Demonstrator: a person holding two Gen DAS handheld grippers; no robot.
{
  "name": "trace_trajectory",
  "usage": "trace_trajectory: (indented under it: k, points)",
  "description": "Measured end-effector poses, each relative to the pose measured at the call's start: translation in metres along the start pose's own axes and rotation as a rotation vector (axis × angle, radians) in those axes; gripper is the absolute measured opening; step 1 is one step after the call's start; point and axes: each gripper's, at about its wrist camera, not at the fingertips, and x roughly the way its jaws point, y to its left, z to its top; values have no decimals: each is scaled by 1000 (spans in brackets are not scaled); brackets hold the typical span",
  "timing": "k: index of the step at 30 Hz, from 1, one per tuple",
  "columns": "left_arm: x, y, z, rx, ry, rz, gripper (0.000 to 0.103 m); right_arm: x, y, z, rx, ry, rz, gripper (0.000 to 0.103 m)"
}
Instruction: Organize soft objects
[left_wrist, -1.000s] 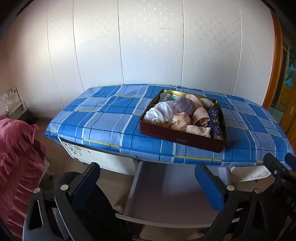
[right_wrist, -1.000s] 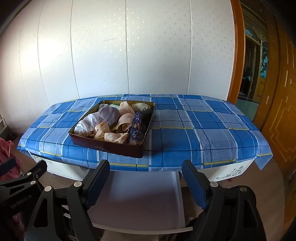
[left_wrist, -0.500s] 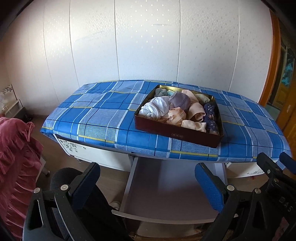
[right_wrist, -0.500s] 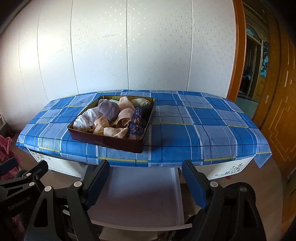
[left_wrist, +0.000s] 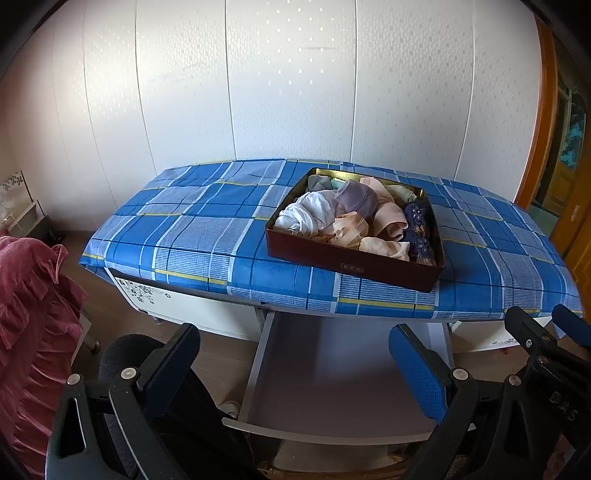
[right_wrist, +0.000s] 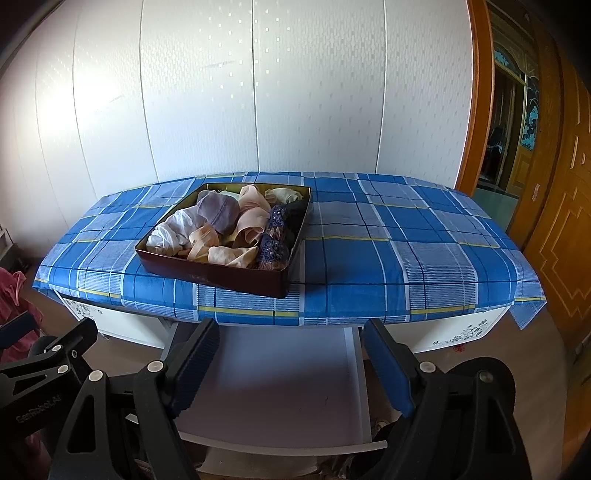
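A dark red box (left_wrist: 354, 267) stands on the table's blue plaid cloth (left_wrist: 192, 229), filled with rolled soft items: a white cloth (left_wrist: 306, 216), a purple one (left_wrist: 356, 197), peach ones (left_wrist: 388, 221) and dark lace ones (left_wrist: 419, 229). The right wrist view shows the same box (right_wrist: 214, 275) left of centre. My left gripper (left_wrist: 295, 362) hangs open and empty below the table's front edge, well short of the box. My right gripper (right_wrist: 291, 360) is likewise open and empty, over a pulled-out white drawer (right_wrist: 280, 384).
The drawer (left_wrist: 343, 369) juts out under the table's middle. A dusky red ruffled fabric (left_wrist: 26, 314) and a black chair seat (left_wrist: 125, 354) are at the left. A wooden door (right_wrist: 554, 240) stands at the right. White wall panels (right_wrist: 295, 92) rise behind the table.
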Motion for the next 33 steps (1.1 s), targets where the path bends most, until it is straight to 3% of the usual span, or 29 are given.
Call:
trace_trajectory:
  k: [33]
  points:
    - [-3,-5,-1,13,-8,2,103,6,2,-2,-3,25,14,81]
